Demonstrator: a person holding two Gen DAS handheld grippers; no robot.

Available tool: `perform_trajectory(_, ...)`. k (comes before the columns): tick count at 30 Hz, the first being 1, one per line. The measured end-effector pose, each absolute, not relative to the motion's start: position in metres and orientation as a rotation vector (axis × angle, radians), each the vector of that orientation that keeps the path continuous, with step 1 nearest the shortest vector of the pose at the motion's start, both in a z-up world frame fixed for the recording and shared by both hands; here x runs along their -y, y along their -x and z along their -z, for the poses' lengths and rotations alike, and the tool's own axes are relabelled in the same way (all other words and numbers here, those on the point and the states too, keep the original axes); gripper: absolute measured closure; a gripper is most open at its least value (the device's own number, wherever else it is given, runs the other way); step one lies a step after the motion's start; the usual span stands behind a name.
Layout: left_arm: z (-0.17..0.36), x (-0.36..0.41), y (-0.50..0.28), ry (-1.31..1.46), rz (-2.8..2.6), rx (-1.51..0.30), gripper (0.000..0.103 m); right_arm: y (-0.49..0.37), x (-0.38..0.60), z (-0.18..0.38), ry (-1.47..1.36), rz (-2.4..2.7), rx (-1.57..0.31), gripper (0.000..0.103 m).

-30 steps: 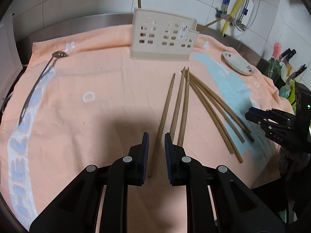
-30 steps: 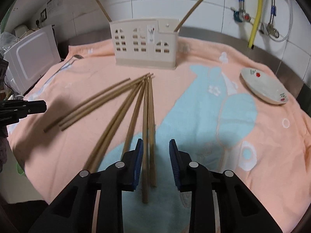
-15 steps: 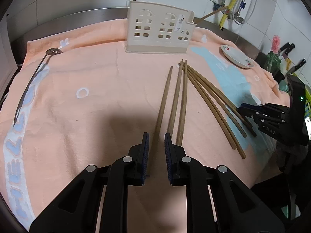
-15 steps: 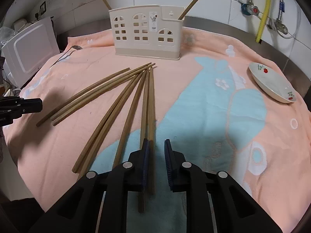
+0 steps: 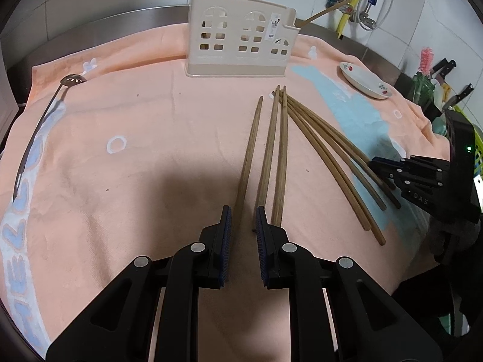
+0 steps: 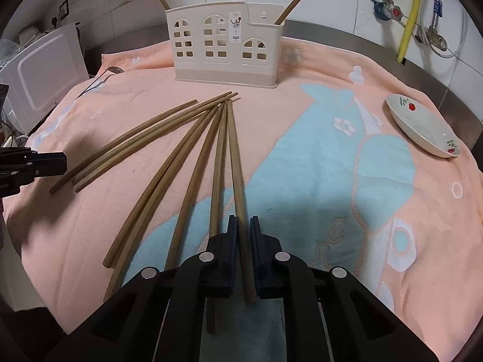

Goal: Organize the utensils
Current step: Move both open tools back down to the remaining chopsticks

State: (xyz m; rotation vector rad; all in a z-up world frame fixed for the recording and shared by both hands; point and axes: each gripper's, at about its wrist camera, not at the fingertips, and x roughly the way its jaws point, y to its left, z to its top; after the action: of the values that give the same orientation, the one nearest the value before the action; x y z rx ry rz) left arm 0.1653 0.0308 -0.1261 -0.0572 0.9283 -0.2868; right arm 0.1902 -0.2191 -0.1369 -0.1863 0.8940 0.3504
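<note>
Gripping one chopstick [image 6: 238,193] near its blunt end, the right claw [image 6: 244,232] has just been closing, and its blue pads now press on that stick, the rightmost of the fan lying on the towel-covered desk [image 6: 347,181]. The left claw [image 5: 243,226] sits with its jaws only narrowly apart around the butt of the leftmost chopstick [image 5: 250,157]; I cannot tell whether its pads actually pinch it. The holder [image 6: 225,46] stands at twelve o'clock from the fan, two sticks already leaning in it.

To do this step well, the right claw should probably lift straight up first, since the neighbouring stick [image 6: 218,169] lies touching at eleven o'clock and could drag along. Holding so near the end, the long tip may droop or swing, so a slow lift and a tilt to upright before lowering into a compartment seems wise.
</note>
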Motion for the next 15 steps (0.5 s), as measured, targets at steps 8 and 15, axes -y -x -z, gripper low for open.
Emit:
perform_trajectory(8, 0.135, -0.026, -0.173, 0.039, 0.292, -0.952, 0.087, -0.19, 0.22, 0.137, 0.183, -0.353, -0.891, 0.094)
perform_trajectory(15, 0.137, -0.027, -0.178, 0.024, 0.288, -0.962, 0.087, -0.19, 0.219, 0.137, 0.176, -0.356, -0.888, 0.094)
